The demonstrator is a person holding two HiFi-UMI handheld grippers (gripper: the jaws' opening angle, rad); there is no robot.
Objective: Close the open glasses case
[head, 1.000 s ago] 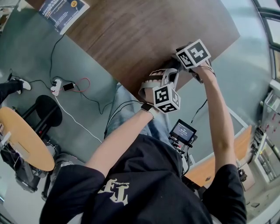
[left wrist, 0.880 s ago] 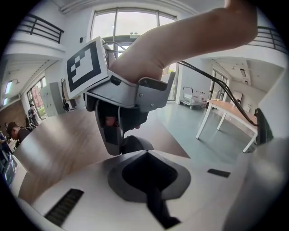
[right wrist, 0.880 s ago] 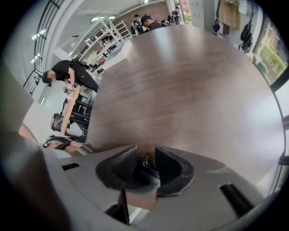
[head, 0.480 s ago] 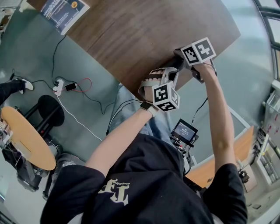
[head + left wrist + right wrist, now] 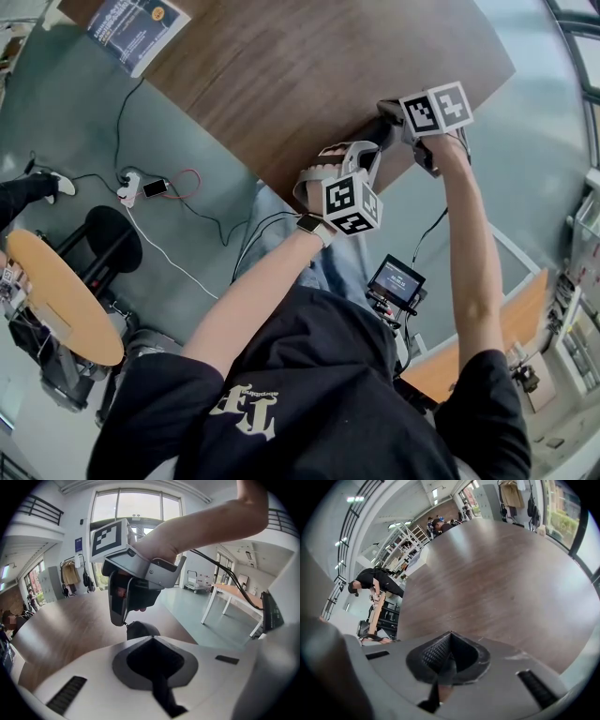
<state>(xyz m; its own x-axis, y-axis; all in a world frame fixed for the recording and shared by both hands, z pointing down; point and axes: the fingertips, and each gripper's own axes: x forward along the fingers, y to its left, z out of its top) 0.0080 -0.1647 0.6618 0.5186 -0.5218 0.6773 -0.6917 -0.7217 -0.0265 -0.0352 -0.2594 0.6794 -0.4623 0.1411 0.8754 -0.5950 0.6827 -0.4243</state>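
A dark rounded glasses case (image 5: 143,631) lies on the brown wooden table (image 5: 309,66) near its front edge; its seam does not show. In the head view the two grippers hide most of it. My left gripper (image 5: 152,641) sits just short of the case, white jaws together with nothing seen between them; from above it (image 5: 361,157) is at the table edge. My right gripper (image 5: 123,619) hangs tip-down right over the case. Its jaws have just been closing, and its own view shows my right gripper (image 5: 450,637) with pads meeting and nothing between them.
A leaflet (image 5: 131,23) lies at the table's far left corner. On the floor are a power strip with cables (image 5: 131,187), a round wooden side table (image 5: 56,300) and a small screen (image 5: 394,281). A person (image 5: 370,581) bends over far behind the table.
The right gripper's marker cube has rolled and shifted a little to the right. The left gripper has stayed by the case at the table edge.
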